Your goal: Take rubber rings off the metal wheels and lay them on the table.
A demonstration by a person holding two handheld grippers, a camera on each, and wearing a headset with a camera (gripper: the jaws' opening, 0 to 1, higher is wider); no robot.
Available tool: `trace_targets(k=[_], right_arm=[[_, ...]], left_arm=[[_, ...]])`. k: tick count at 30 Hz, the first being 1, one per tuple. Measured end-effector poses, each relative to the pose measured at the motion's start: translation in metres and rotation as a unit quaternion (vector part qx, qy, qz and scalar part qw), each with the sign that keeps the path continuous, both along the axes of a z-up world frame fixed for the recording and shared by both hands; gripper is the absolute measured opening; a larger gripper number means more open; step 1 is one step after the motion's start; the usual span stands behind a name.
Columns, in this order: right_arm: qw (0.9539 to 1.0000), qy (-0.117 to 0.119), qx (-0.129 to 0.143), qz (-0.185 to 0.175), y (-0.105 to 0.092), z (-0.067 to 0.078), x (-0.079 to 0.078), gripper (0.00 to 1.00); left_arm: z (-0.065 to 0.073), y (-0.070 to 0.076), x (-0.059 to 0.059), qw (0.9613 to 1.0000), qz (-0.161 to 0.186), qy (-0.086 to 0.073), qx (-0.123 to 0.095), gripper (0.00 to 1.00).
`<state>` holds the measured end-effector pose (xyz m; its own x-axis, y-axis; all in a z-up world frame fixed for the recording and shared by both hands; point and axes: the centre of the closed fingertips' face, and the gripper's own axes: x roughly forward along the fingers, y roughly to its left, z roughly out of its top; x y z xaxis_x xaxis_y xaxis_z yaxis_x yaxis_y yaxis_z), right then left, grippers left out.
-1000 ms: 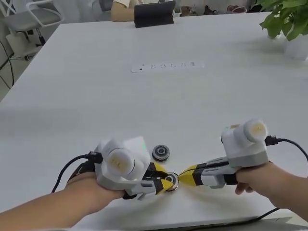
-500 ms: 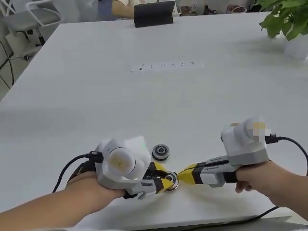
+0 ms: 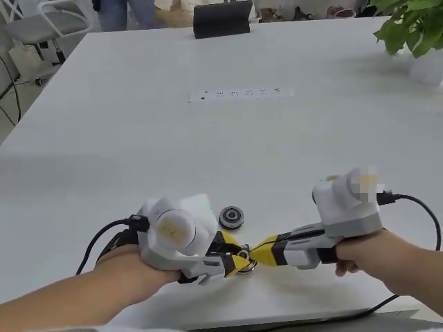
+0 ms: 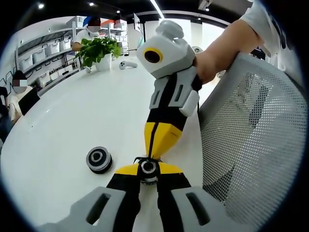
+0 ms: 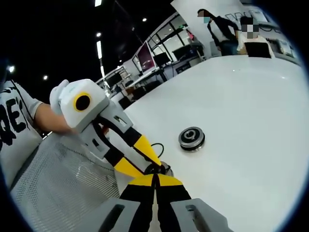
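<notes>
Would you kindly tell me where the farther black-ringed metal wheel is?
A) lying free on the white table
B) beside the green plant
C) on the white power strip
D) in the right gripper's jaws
A: the round black-ringed metal wheel lies alone on the white table, touching nothing else.

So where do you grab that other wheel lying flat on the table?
Probably across its outer rim, coming down from above. The wheel lies flat on the table with nothing touching it, so its round black edge is free on every side, and two opposite sides are easy to pinch.
</notes>
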<state>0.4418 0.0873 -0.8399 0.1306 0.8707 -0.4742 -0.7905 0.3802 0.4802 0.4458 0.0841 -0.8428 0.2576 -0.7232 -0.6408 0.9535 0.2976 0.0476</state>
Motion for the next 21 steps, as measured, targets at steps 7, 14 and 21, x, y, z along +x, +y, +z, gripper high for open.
trace_targets(k=[7, 14, 21], right_arm=[[0.9991, 0.011, 0.036, 0.018, 0.009, 0.013, -0.007, 0.00], [0.9995, 0.005, 0.030, 0.012, 0.005, 0.008, -0.004, 0.00], [0.9984, 0.027, 0.049, 0.002, 0.004, 0.011, -0.001, 0.00]], left_arm=[[0.000, -0.001, -0.001, 1.0000, -0.001, 0.000, -0.001, 0.08], [0.000, -0.001, 0.000, 1.0000, 0.002, 0.003, -0.002, 0.08], [0.000, 0.000, 0.002, 0.9999, 0.006, 0.008, -0.007, 0.08]])
